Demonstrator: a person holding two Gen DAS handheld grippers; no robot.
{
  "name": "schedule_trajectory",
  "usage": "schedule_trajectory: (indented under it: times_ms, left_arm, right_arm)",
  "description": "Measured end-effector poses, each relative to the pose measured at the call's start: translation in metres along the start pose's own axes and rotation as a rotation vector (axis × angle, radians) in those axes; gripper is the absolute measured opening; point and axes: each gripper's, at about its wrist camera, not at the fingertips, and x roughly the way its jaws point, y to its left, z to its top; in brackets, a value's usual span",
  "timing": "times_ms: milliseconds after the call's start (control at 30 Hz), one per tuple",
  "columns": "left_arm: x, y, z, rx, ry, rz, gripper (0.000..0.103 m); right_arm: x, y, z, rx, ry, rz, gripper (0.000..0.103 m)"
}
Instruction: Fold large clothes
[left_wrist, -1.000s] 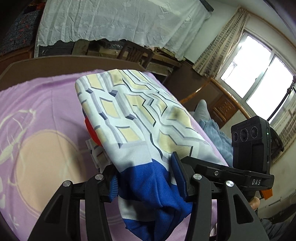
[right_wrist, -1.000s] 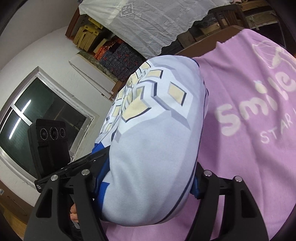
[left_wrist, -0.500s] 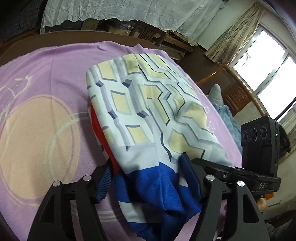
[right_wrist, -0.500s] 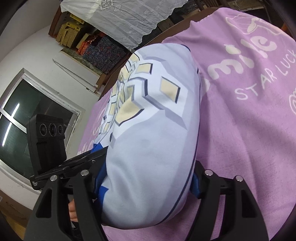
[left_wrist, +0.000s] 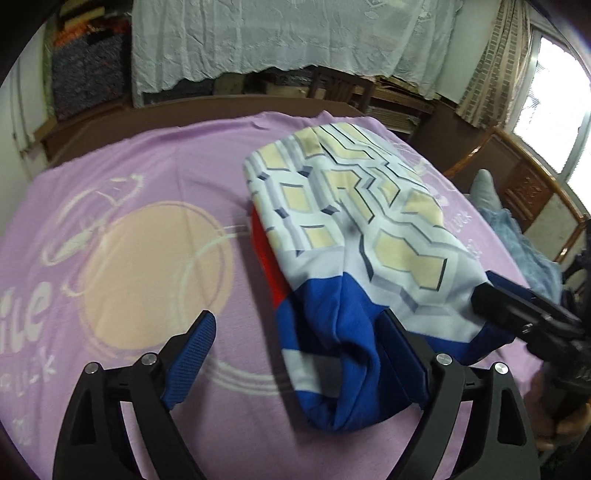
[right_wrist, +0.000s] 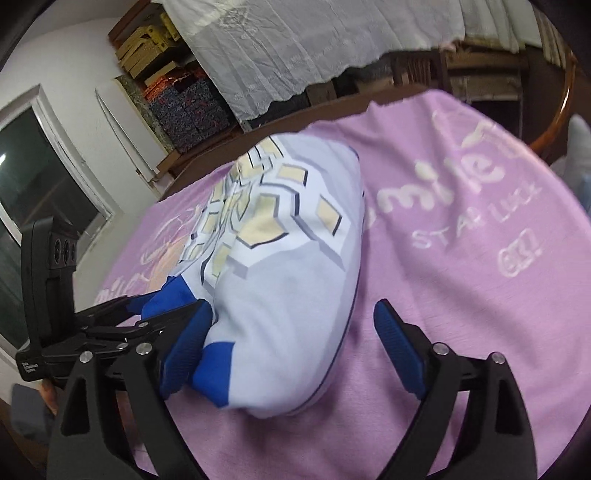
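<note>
The folded garment (left_wrist: 354, 236) is lying on the purple blanket (left_wrist: 147, 177), toward its right side in the left wrist view, as a thick bundle with the patterned panel on top, a blue hem at the near end and a red layer showing along its left edge; the left gripper (left_wrist: 299, 347) is standing with jaws wide, its right finger pressing against the blue hem while the left finger is hanging clear over bare blanket; the right gripper (right_wrist: 291, 332) is likewise spread wide, its left finger touching the pale near end of the bundle and the right finger apart from it. Judging by this, the step in hand is releasing a finished fold; doing it well is likely meaning drawing both tools straight back and slightly up, so the pads are not dragging the blue hem or tipping the stacked layers; the loose near edge is looking the most apt to unroll.
</note>
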Motion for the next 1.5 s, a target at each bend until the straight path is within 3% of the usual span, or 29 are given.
schedule_trajectory:
  times_ms: [133,500,700,900,1167,1500]
  left_arm:
    - [-0.025,-0.011,-0.002,0.027,-0.062,0.123,0.09]
    - [-0.113,-0.034,-0.009,0.001,-0.251,0.136,0.099]
    - [-0.126,-0.04,-0.019,-0.017,-0.272,0.157,0.099]
    - [-0.115,-0.039,-0.029,-0.012,-0.27,0.255,0.099]
    - [-0.098,-0.032,-0.034,-0.013,-0.228,0.272,0.099]
    - [-0.099,-0.035,-0.037,0.001,-0.235,0.277,0.099]
  right_arm:
    - [-0.024,-0.001,-0.004,0.009,-0.039,-0.017,0.086]
    - [-0.117,0.03,0.0,-0.032,-0.221,-0.005,0.095]
    - [-0.155,0.056,-0.011,-0.123,-0.307,-0.017,0.098]
    - [-0.142,0.061,-0.024,-0.142,-0.3,-0.069,0.098]
    - [-0.1,0.047,-0.028,-0.081,-0.196,-0.075,0.098]
    - [-0.094,0.056,-0.031,-0.121,-0.187,-0.091,0.098]
